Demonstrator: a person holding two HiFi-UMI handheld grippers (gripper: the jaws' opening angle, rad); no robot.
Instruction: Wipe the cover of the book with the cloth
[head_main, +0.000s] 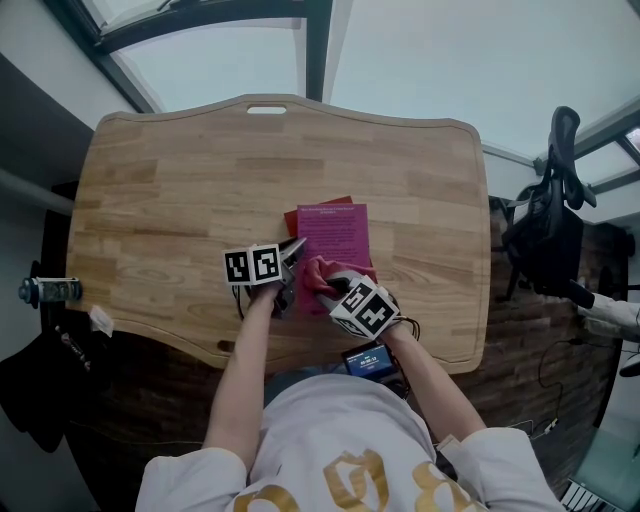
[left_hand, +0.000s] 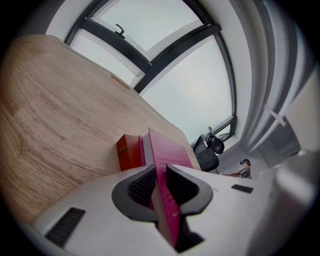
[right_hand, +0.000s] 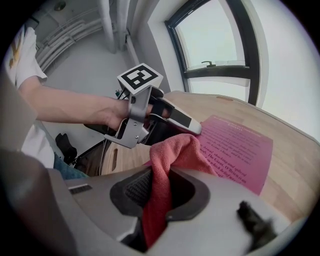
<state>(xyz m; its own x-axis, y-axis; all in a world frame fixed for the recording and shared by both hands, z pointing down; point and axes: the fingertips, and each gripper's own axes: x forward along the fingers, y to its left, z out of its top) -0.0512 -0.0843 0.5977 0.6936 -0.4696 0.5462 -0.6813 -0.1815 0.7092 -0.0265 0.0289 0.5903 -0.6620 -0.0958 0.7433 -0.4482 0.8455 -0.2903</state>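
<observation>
A magenta book (head_main: 337, 232) lies on the wooden table (head_main: 180, 200), over a red book (head_main: 294, 216). My left gripper (head_main: 293, 256) is shut on the magenta book's near left edge; in the left gripper view the book (left_hand: 167, 155) stands edge-on between the pads, with the red book (left_hand: 128, 152) beyond. My right gripper (head_main: 326, 287) is shut on a pink-red cloth (head_main: 320, 274), which rests on the near end of the cover. In the right gripper view the cloth (right_hand: 170, 155) bunches out of the jaws onto the book (right_hand: 240, 147), just beside the left gripper (right_hand: 192, 126).
A black office chair (head_main: 548, 225) stands off the table's right side. A small screen device (head_main: 368, 360) sits at the near table edge by the person's body. A can (head_main: 50, 290) is off the left edge. The table's far side has a handle slot (head_main: 266, 109).
</observation>
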